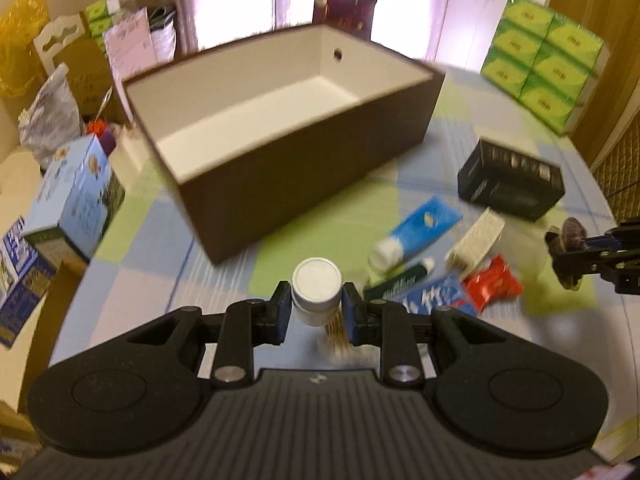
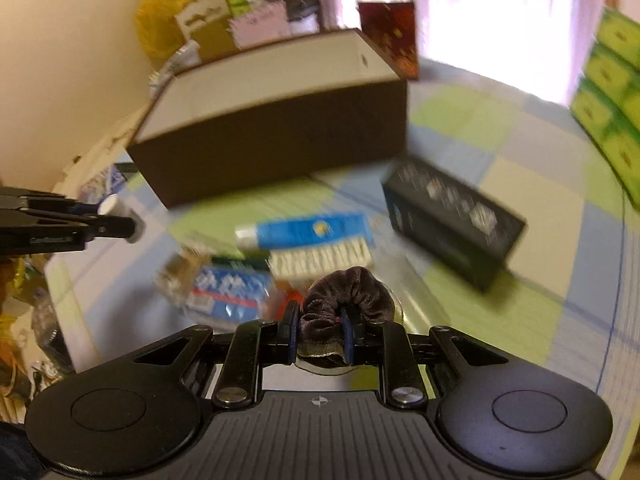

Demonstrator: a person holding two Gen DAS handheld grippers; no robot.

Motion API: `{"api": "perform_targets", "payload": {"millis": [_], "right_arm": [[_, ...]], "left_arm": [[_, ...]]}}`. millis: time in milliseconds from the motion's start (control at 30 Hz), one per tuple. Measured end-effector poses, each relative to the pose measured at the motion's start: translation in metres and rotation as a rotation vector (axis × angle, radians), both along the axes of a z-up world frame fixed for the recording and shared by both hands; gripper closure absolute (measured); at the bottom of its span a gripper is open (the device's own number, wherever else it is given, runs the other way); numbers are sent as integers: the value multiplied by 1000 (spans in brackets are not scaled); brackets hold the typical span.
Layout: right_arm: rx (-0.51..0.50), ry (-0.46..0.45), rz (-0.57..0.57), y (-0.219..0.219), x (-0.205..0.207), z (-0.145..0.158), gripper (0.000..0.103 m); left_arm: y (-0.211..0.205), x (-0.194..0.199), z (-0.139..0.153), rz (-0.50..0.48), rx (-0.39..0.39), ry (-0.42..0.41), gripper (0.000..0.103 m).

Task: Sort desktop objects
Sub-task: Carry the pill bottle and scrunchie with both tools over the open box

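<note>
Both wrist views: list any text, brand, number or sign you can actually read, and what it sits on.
No text is readable in either view.
Green packs: label print too blurred.
Blue tube: only a yellow emblem shows.
Blue-and-white packet: white characters smeared.
Black box: print unreadable.
Blue carton: print too small.

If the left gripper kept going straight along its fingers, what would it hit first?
Probably the near brown wall of the open storage box. The left gripper, shut on the white jar, points there with bare tablecloth between; height is unclear.
</note>
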State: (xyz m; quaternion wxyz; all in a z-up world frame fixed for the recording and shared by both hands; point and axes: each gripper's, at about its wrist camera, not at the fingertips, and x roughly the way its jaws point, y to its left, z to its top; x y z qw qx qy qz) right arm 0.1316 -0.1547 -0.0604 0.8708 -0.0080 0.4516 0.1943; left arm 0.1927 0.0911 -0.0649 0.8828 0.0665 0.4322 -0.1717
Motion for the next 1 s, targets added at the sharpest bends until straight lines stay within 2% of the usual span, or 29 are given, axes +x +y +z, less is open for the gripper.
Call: {"api": "perform_targets", "payload": {"millis": [267,567,833,1000], "right_arm": [[35,-108,128,27,40,38,85],[65,-206,232,65,92,62,85],[32,-261,318,104,156,67,85],[-13,-246,374,122,187,52,85]], "left_arm": [[-6,25,32,-26,-28,-61,81],[-2,68,57,-21,-47,-118,81],[-1,126,52,-11,-39,-96,81],[-4,161,40,-4,-58,-45,81]]}}
